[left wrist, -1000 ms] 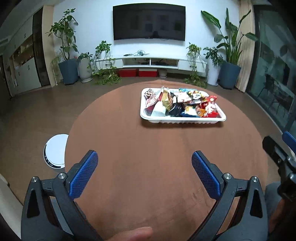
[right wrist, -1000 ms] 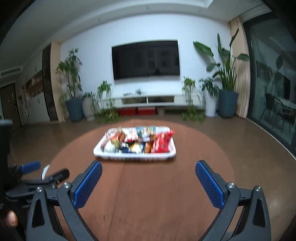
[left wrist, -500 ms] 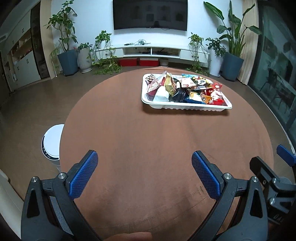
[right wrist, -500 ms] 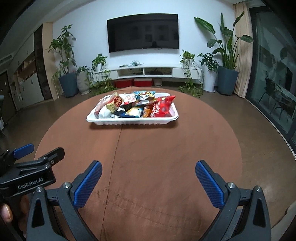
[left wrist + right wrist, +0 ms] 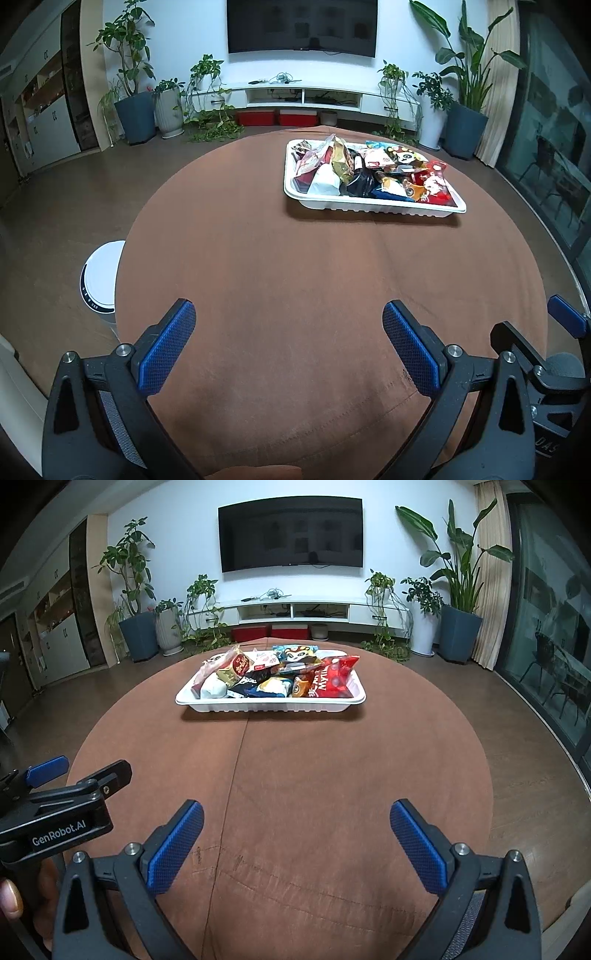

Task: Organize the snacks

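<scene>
snacks (image 5: 273,674): mixed packets heaped in the white tray (image 5: 271,705); none seen lying loose on the brown tablecloth (image 5: 314,782)
tray position: far half of the round table, right of centre in the left wrist view (image 5: 373,207), about centred in the right wrist view; well apart from both tools
why piled so: tray's raised rim keeps the crinkly packets in one place; they overlap and lean on each other, red bag (image 5: 332,679) at the right end, white pouch (image 5: 213,687) at the left end
left gripper (image 5: 288,343): fingers spread wide, nothing between the blue pads, held low over the near table edge
right gripper (image 5: 295,843): also spread wide and empty, near edge, pointed straight at the tray
why held so: both tools sit back and released, so each camera takes in the whole tray; looks like a neutral pose
stage: snacks all in the tray fits a finished gather, or a pile waiting to be sorted out; cannot tell which
other: white round appliance (image 5: 101,280) on the floor left of the table; thumb (image 5: 11,901) on the left tool's handle
</scene>
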Demonstrator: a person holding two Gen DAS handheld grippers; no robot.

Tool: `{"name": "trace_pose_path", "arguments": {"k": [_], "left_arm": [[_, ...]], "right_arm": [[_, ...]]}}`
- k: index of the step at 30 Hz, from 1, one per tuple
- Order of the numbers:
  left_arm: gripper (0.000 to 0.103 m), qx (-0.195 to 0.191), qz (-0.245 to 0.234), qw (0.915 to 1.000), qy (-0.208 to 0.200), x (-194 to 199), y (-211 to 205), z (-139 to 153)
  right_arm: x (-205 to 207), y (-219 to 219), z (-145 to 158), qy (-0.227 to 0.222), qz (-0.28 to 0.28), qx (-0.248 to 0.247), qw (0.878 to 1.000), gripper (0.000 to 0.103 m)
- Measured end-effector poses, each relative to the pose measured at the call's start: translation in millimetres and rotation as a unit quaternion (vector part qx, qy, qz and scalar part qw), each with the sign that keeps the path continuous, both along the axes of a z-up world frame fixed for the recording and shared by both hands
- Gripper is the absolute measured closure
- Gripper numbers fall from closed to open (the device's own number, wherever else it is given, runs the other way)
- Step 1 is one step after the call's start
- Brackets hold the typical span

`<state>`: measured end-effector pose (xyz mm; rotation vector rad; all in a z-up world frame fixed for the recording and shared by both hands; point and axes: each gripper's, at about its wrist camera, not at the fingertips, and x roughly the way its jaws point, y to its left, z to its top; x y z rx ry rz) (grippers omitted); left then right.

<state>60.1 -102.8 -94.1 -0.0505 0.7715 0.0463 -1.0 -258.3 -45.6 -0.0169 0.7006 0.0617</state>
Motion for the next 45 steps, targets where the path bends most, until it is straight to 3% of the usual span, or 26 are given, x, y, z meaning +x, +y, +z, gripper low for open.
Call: {"name": "trace_pose_path", "arguments": {"k": [45], "left_arm": [[0.000, -0.001, 0.000, 1.0000, 0.004, -2.8, -0.3, -4.6]], "right_arm": [[-2.8, 2.5, -11.9, 0.011, 0.002, 0.001, 1.000, 0.000]]}}
